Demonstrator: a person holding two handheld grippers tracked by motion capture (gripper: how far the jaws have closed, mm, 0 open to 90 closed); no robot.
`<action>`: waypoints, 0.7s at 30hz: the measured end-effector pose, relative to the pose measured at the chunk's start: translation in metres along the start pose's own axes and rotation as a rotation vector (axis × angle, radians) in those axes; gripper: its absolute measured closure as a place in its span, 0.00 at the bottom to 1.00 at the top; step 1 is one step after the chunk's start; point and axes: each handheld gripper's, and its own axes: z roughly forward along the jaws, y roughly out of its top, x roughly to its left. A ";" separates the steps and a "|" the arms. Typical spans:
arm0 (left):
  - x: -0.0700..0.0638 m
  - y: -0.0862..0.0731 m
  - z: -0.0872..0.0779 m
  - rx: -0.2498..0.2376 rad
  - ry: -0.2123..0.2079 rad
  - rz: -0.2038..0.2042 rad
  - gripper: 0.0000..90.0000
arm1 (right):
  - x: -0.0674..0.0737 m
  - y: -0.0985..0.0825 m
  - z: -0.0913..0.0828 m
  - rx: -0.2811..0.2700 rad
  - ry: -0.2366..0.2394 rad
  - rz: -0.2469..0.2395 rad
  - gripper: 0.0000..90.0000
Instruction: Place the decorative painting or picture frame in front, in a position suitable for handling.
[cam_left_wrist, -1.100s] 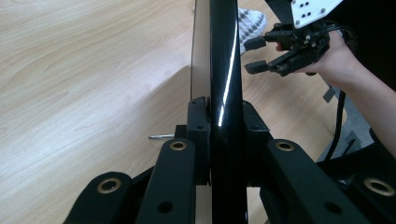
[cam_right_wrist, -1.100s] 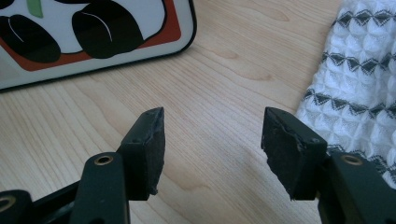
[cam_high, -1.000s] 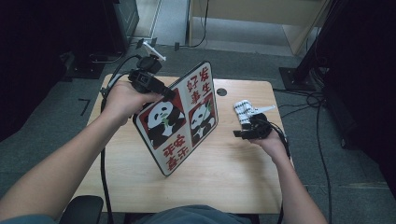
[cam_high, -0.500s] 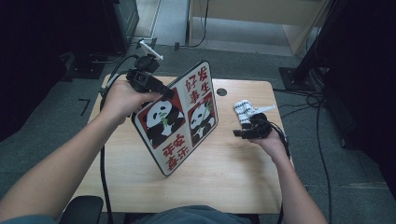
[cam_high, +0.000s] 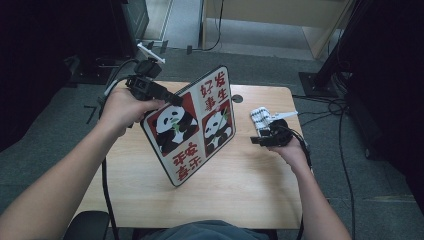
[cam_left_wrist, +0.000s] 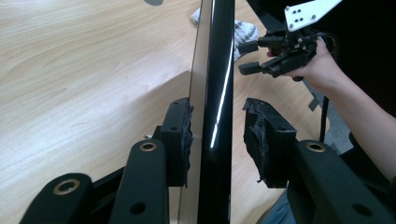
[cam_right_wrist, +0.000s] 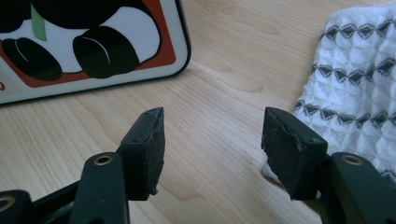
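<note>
on light wooden table (cam_high: 240, 195), flat glossy panda-print board (cam_high: 192, 125) stands tilted on edge; left gripper (cam_left_wrist: 217, 140) jaws just opening around it, release underway. right gripper (cam_right_wrist: 212, 149) open beside white waffle-weave cloth (cam_right_wrist: 355, 93); cloth pickup judged next.

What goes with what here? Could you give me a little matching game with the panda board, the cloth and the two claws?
Things:
1. panda board
2. cloth
3. left claw
4. right claw

Descriptions:
A. white with a dark woven pattern, lying flat on the table
B. open, nothing between its pads, low over bare wood beside the cloth
C. standing tilted on its lower edge
D. around the board's upper edge, jaws just been opening, one pad at the board and the other off it

Pairs: 1-C, 2-A, 3-D, 4-B
</note>
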 end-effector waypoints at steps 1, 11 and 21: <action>0.000 -0.002 -0.001 -0.007 -0.003 -0.003 0.68 | 0.000 0.000 0.000 0.000 0.000 0.000 0.45; 0.004 -0.023 -0.012 -0.056 -0.026 -0.009 0.65 | -0.004 0.004 0.001 -0.001 -0.010 0.000 0.46; 0.005 -0.047 -0.020 -0.111 -0.045 -0.013 0.62 | -0.023 0.007 -0.004 -0.018 -0.032 0.031 0.47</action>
